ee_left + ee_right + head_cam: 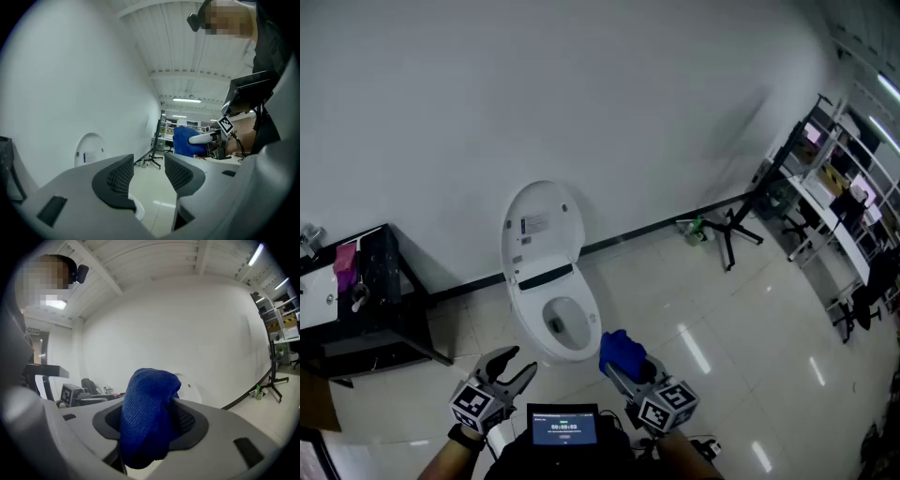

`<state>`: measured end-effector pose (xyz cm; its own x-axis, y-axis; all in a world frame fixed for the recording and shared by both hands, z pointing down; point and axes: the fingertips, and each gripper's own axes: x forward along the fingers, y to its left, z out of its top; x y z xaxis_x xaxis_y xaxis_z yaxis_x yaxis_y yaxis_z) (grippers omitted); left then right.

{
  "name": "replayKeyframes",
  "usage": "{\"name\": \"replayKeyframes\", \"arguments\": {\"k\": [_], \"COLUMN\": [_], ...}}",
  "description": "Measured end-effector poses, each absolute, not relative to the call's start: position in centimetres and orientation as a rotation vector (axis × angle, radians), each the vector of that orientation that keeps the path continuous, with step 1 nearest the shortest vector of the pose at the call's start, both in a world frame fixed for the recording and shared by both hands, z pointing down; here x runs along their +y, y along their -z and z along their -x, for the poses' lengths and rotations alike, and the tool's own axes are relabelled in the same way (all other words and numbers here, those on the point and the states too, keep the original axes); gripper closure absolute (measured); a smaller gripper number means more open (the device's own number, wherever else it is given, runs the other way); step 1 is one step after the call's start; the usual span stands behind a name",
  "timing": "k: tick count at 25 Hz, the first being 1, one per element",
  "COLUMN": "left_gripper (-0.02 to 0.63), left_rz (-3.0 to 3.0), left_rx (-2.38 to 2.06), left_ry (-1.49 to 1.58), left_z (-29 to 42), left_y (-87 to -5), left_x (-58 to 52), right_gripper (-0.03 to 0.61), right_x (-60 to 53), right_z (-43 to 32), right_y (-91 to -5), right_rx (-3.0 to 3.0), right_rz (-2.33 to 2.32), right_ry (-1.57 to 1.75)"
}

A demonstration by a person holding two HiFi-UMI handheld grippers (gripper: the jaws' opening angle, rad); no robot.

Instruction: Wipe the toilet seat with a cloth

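A white toilet [548,309] stands against the wall with its lid [540,228] raised and the seat ring [589,330] down around the bowl. My right gripper [614,361] is shut on a bunched blue cloth [622,351], held just right of the bowl's front. The same blue cloth [149,416] fills the jaws in the right gripper view. My left gripper [514,369] is open and holds nothing, below and left of the bowl. Seen from the left gripper view, its fingers [118,177] stand apart, with the raised lid [89,149] beyond.
A black cabinet [377,302] with a white sink [314,298] stands to the left of the toilet. A black stand [733,226] and metal shelving [834,192] are at the right. A small screen [563,427] sits at the person's chest between the grippers. Glossy tiled floor [722,319] lies all around.
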<state>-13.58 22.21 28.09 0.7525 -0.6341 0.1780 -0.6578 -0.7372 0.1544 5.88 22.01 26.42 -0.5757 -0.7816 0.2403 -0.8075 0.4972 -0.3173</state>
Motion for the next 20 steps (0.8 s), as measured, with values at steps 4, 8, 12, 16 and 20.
{"name": "replayKeyframes", "arguments": {"k": [4,8,12,16,20], "left_gripper": [0.405,0.405,0.405,0.405,0.405], "left_rz": [-2.723,-2.733,-2.683,-2.63,-2.529], "left_rx": [-1.016,-1.007,-0.998,-0.989,-0.981], "left_ry": [-0.2,-0.273,-0.344,-0.437,-0.472], "left_z": [13.9,13.6,12.9,11.8,9.7], "left_y": [-29.2,-31.1,-33.1,-36.7,-40.5], "left_x": [19.8,17.4,14.0,9.7,3.1], "right_gripper": [0.328,0.328,0.328,0.328,0.328], "right_x": [18.3,14.0,7.8,0.1,-8.5], "right_z": [-6.2,-7.4,-8.2,-8.7,-8.6], "right_y": [-28.2,-31.1,-36.1,-43.6,-53.9], "right_rx": [-2.62,-2.527,-2.445,-2.329,-2.216], "right_rz": [-1.404,-1.355,-1.253,-1.065,-0.843], "right_ry": [-0.574,-0.527,-0.46,-0.31,-0.284]}}
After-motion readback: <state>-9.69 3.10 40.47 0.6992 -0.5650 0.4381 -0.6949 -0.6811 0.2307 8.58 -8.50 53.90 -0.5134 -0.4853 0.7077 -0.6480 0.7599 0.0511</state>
